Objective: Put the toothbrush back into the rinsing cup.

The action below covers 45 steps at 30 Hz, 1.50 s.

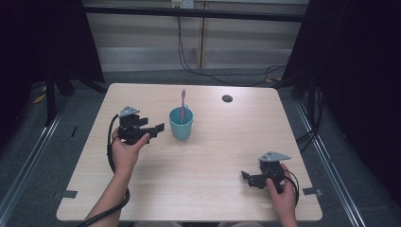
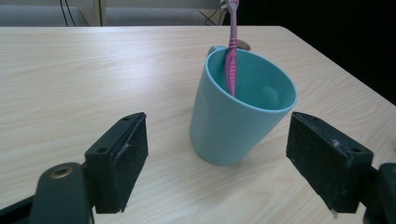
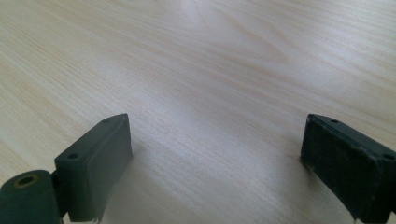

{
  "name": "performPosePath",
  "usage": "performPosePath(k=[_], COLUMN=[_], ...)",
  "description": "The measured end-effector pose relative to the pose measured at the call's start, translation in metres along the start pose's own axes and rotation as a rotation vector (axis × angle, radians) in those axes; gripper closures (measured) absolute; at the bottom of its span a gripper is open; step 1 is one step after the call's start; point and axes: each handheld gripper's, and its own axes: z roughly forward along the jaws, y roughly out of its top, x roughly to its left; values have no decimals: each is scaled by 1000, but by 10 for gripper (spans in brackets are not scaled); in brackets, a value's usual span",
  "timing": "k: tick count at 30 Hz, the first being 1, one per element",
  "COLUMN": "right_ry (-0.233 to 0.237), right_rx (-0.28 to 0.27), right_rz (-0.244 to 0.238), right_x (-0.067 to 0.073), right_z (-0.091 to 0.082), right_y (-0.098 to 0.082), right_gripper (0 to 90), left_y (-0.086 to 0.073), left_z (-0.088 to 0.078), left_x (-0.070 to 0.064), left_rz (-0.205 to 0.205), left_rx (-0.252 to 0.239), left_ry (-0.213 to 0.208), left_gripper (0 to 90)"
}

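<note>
A teal mug [image 1: 181, 123] stands upright near the middle of the table with a pink toothbrush [image 1: 183, 105] leaning inside it. In the left gripper view the mug [image 2: 236, 109] and the toothbrush [image 2: 231, 56] sit just ahead of the jaws, which stand wide apart and clear of the mug. My left gripper [image 1: 158, 127] is open, just left of the mug and pointing at it. My right gripper [image 1: 245, 176] rests low at the front right, open, with only bare wood between its jaws [image 3: 215, 158].
The light wooden table [image 1: 203, 189] has a dark round hole [image 1: 227, 98] at the back right. Black cables trail from both grippers. Beyond the far edge run a cable on the floor and dark frame legs at both sides.
</note>
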Motion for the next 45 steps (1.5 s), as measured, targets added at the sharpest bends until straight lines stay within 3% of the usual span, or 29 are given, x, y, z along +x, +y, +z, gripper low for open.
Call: performPosePath(k=[45], right_ry=[0], right_rx=[0], right_rz=[0], right_x=[0], right_z=[0], right_y=[0], right_gripper=[81], left_y=[-48], left_z=[-2], left_x=[18], left_rz=[-20], left_rx=[56], left_ry=[25], left_gripper=[163])
